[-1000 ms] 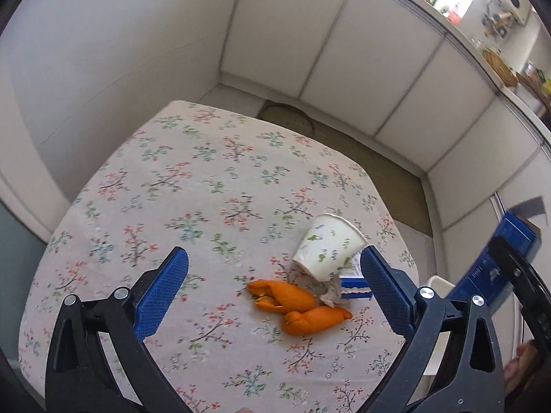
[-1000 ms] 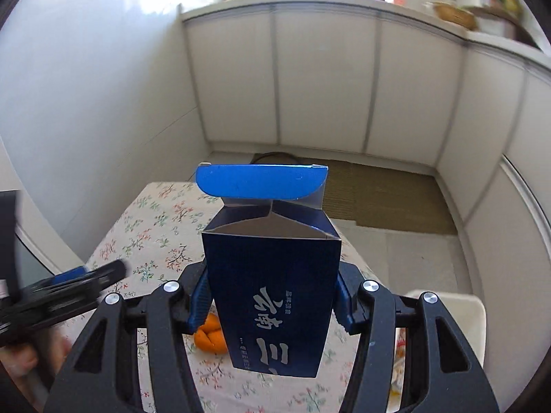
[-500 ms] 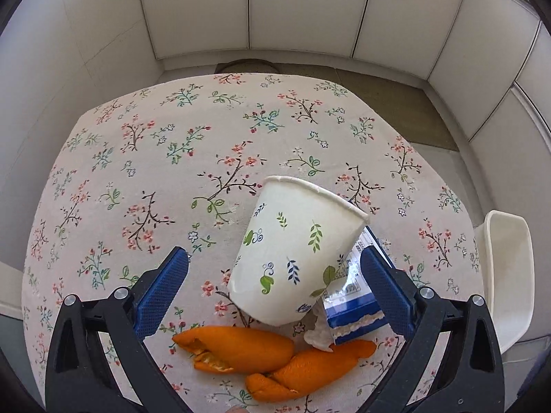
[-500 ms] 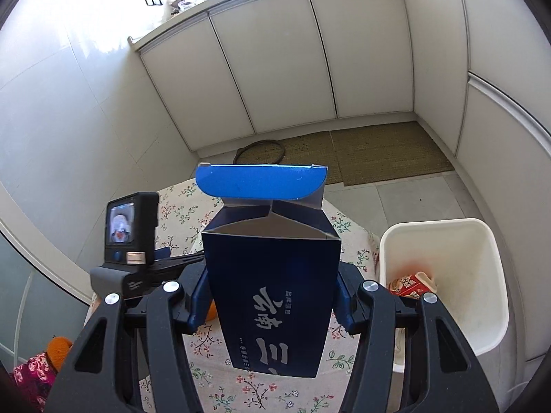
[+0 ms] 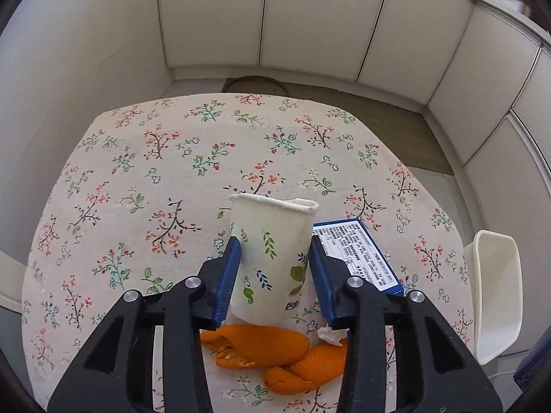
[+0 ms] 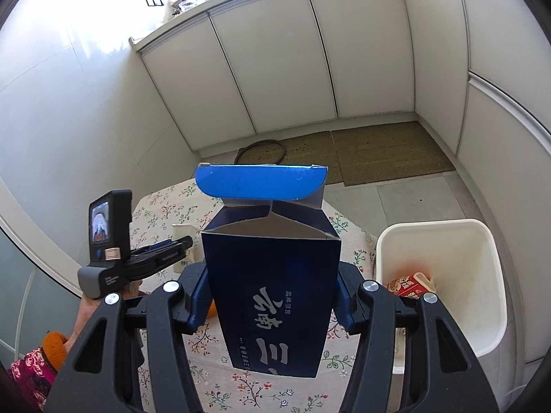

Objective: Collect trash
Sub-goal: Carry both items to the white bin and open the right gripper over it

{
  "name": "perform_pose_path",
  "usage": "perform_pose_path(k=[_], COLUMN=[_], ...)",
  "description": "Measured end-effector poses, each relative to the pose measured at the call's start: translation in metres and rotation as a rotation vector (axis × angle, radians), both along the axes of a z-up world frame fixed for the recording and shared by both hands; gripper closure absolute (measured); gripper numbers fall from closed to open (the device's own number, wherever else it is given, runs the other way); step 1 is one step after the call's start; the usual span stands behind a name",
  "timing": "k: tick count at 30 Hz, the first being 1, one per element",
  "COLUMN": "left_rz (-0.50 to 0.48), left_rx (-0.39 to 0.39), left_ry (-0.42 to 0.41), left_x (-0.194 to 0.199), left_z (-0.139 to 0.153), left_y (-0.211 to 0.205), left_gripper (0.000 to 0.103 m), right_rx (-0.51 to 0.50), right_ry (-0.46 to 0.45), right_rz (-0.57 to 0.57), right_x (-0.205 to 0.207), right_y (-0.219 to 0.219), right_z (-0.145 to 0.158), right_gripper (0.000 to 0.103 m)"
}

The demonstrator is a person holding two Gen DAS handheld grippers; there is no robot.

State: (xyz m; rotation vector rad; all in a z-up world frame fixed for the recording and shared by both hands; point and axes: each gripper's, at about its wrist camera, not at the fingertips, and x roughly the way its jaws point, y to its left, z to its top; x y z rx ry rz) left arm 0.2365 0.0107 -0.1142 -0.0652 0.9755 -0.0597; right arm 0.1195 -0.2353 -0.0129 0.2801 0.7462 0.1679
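Left wrist view, left hand-held gripper [image 5: 275, 275] jaws just closed onto paper cup [image 5: 272, 258] on floral bench [image 5: 155, 172], orange peels [image 5: 268, 354] beneath, right wrist view, right hand-held gripper [image 6: 272, 299] clamping dark blue carton [image 6: 275, 292], white bin [image 6: 447, 275] beside bench

A white paper cup [image 5: 273, 258] printed with leaves stands low centre, its rim squeezed out of round. Orange peels [image 5: 272, 352] lie below it, a small blue box [image 5: 358, 254] flat to its right. A tall dark-blue carton [image 6: 272, 292], top flaps open, fills the right view's centre.
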Motion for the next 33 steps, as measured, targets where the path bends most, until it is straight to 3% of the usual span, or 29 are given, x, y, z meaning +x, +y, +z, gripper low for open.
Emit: perform_pose_path(k=[8,19,28,33], left_rz=[0.053,0.084,0.044,0.026], left_rx=[-0.024,-0.03,-0.04,-0.056], left_ry=[-0.023,-0.124,-0.178,-0.266], left_x=[-0.036,-0.082,-0.11,-0.127], left_z=[0.025,0.08,0.115,0.134], left_y=[0.023,0.031,0.0,-0.023], left_gripper=[0.066,0.067,0.066,0.066], right_rx=[0.006,0.023,0.014,0.001], right_ry=[-0.02,-0.064,-0.087,-0.092], right_rz=[0.02,0.036,-0.004,-0.043], right_x=[-0.004,-0.018,-0.03,-0.037], right_y=[0.002,-0.015,-0.035,-0.053], right_z=[-0.001,0.008,0.014,0.014], right_gripper=[0.047,0.047,0.047,0.047])
